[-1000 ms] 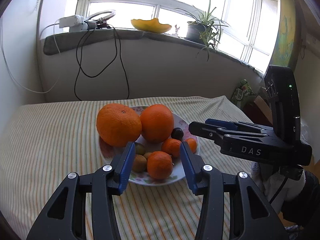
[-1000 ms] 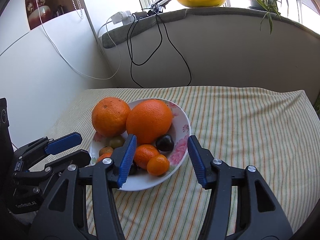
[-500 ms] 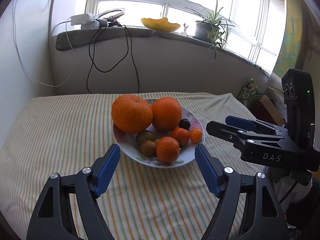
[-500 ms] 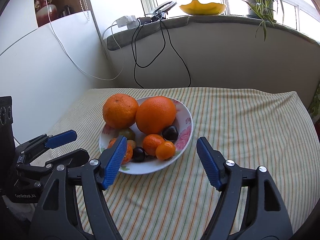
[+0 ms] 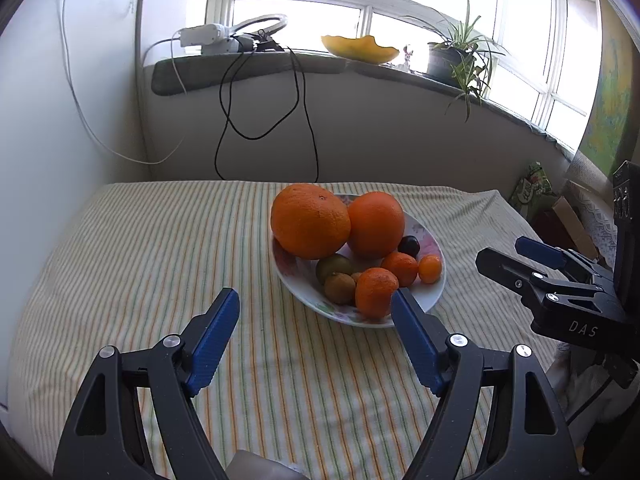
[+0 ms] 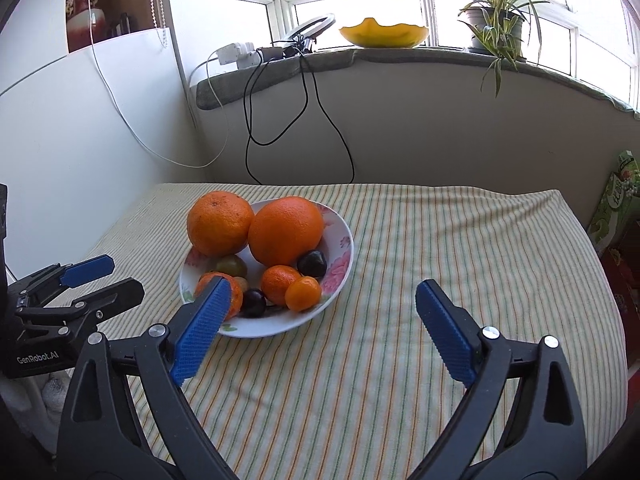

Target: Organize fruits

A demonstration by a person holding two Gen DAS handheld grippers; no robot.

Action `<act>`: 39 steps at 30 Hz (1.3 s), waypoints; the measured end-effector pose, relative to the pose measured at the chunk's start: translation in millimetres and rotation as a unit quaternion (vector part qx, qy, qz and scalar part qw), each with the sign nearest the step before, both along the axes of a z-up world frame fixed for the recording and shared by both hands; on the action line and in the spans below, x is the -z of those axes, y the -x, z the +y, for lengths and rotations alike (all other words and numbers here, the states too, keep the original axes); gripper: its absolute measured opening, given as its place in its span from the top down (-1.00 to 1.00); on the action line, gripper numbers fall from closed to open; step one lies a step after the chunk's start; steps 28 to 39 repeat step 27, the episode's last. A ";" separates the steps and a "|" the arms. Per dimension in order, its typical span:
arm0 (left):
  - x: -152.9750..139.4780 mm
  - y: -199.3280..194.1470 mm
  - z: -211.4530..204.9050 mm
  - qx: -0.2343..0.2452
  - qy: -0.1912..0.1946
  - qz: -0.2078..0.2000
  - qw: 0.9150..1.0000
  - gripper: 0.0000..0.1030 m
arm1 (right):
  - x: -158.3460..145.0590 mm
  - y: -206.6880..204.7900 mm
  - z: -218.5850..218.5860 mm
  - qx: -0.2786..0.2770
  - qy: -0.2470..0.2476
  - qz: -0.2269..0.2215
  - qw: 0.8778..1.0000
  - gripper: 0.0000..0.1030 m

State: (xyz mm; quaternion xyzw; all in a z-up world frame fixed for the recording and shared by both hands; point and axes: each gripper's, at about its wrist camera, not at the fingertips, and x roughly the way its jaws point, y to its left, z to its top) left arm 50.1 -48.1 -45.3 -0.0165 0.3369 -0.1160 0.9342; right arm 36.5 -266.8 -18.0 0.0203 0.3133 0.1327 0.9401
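Observation:
A flowered white plate point(image 5: 434, 286) point(image 6: 342, 258) stands on the striped cloth and holds two big oranges point(image 5: 310, 226) point(image 6: 286, 230), several small tangerines point(image 5: 376, 291) point(image 6: 303, 293), a green fruit point(image 5: 334, 267) and dark plums point(image 6: 312, 263). My left gripper point(image 5: 316, 312) is open and empty, just short of the plate's near rim. My right gripper point(image 6: 322, 304) is open and empty, to the right of the plate's near side. Each gripper shows in the other's view point(image 5: 536, 258) point(image 6: 92, 280).
The striped cloth point(image 5: 140, 248) point(image 6: 460, 248) covers the table. A wall stands at the left and back. The windowsill bears a yellow bowl point(image 6: 384, 34), a potted plant point(image 6: 496, 26) and a power strip with hanging cables point(image 6: 240, 52). A green box point(image 6: 612, 204) stands at the right.
Both grippers have drawn back from the plate and opened wider. The left one has shifted left of the plate, the right one to its right. The fruits have not moved.

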 end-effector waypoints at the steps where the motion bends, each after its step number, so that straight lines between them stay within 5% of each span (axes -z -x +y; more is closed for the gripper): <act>1: -0.1 0.0 0.3 0.000 0.001 0.000 1.000 -0.52 | 0.2 0.2 -0.4 0.002 0.001 0.001 1.000 -0.86; 39: -4.1 4.8 -1.8 -0.003 -0.010 -0.022 1.000 -0.52 | 8.1 -0.6 -1.8 0.006 -0.005 0.015 1.000 -0.86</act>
